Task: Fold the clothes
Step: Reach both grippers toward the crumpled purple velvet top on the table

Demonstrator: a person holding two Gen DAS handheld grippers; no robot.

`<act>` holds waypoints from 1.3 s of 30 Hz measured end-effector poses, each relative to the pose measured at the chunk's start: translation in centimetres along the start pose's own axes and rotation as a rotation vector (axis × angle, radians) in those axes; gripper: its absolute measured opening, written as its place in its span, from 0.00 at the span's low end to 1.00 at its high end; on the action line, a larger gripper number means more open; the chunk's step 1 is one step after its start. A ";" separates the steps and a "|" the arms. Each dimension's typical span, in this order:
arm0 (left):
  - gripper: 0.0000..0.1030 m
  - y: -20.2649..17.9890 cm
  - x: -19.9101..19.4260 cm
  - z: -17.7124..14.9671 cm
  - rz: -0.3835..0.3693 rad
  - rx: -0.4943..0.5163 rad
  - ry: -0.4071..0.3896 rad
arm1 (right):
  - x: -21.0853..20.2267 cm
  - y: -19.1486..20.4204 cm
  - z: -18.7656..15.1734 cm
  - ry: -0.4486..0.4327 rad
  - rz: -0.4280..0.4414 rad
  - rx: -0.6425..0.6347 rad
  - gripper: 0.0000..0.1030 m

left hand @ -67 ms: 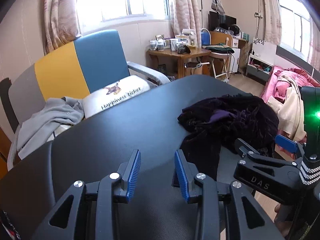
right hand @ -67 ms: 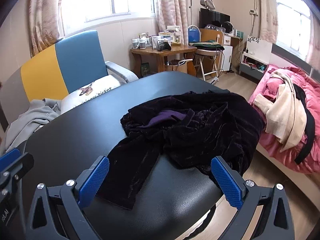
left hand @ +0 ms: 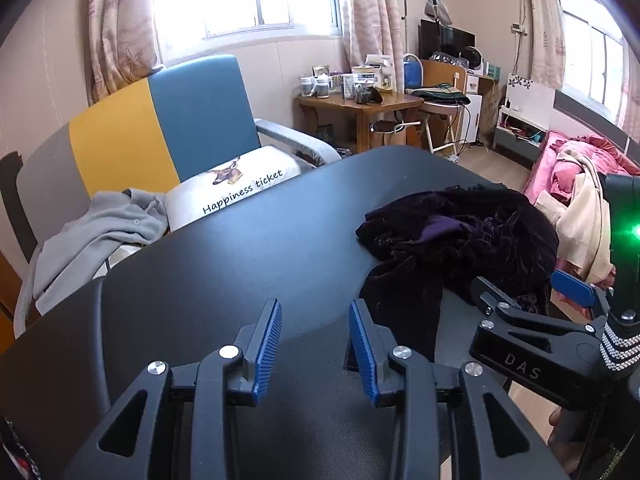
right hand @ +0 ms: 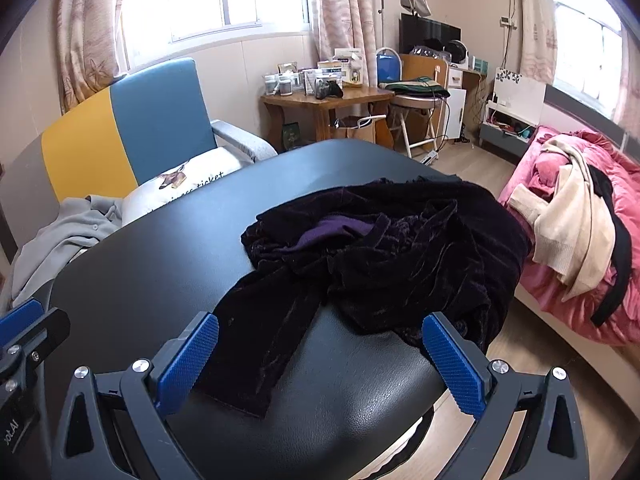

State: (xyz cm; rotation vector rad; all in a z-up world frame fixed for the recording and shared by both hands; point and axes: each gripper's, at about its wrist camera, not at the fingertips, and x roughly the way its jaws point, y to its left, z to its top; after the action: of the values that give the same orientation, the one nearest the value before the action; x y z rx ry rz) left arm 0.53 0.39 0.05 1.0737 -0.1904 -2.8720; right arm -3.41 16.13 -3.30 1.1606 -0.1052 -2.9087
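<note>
A crumpled dark purple velvet garment (right hand: 384, 256) lies on the right half of the black table (right hand: 168, 264), with one long end stretched toward the near edge. My right gripper (right hand: 320, 356) stands wide open just short of that end, nothing between its blue pads (right hand: 188, 360). In the left wrist view the same garment (left hand: 452, 252) lies ahead and to the right. My left gripper (left hand: 314, 344) hovers over bare table (left hand: 240, 264), its jaws partly apart and empty. The right gripper (left hand: 560, 304) shows at that view's right edge.
Behind the table stands a blue, yellow and grey armchair (left hand: 160, 128) with a white cushion (left hand: 236, 188) and a grey garment (left hand: 88, 244). A bed (right hand: 580, 216) with pink bedding and cream clothes lies to the right. A wooden side table (right hand: 328, 108) stands farther back.
</note>
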 end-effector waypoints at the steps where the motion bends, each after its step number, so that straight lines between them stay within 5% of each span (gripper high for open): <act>1: 0.34 -0.2 -0.2 -0.1 0.006 0.003 -0.004 | 0.0 0.0 -0.2 0.001 0.005 -0.004 1.00; 10: 0.40 2.1 2.6 -1.2 -0.056 -0.055 0.118 | 0.2 0.0 -1.7 0.012 0.055 -0.038 1.00; 14: 0.41 3.6 3.7 -2.2 -0.113 -0.077 0.154 | 0.7 -0.7 -2.6 0.012 0.217 -0.109 1.00; 19: 0.41 7.0 4.9 -6.1 -0.235 -0.162 0.255 | 2.1 -2.7 -1.6 0.018 0.270 -0.144 1.00; 27: 0.41 14.8 5.1 -13.0 -0.180 -0.320 0.363 | 10.3 1.2 3.5 0.086 0.150 -0.380 1.00; 29: 0.41 17.3 4.9 -14.4 -0.145 -0.378 0.385 | 13.9 1.9 3.9 0.155 0.086 -0.408 0.99; 30: 0.41 18.2 4.5 -15.0 -0.133 -0.398 0.384 | 15.7 2.1 3.9 0.202 0.055 -0.411 0.91; 34: 0.41 20.9 2.8 -16.5 -0.096 -0.456 0.364 | 18.6 2.5 2.8 0.309 0.100 -0.327 0.90; 39: 0.41 24.4 0.8 -18.3 -0.049 -0.529 0.338 | 16.4 8.6 0.3 0.340 0.251 -0.346 0.98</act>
State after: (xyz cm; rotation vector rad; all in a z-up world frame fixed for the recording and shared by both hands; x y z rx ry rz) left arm 12.48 -25.50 -10.74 1.4087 0.5820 -2.4884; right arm -15.66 7.06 -13.79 1.4287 0.2284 -2.3549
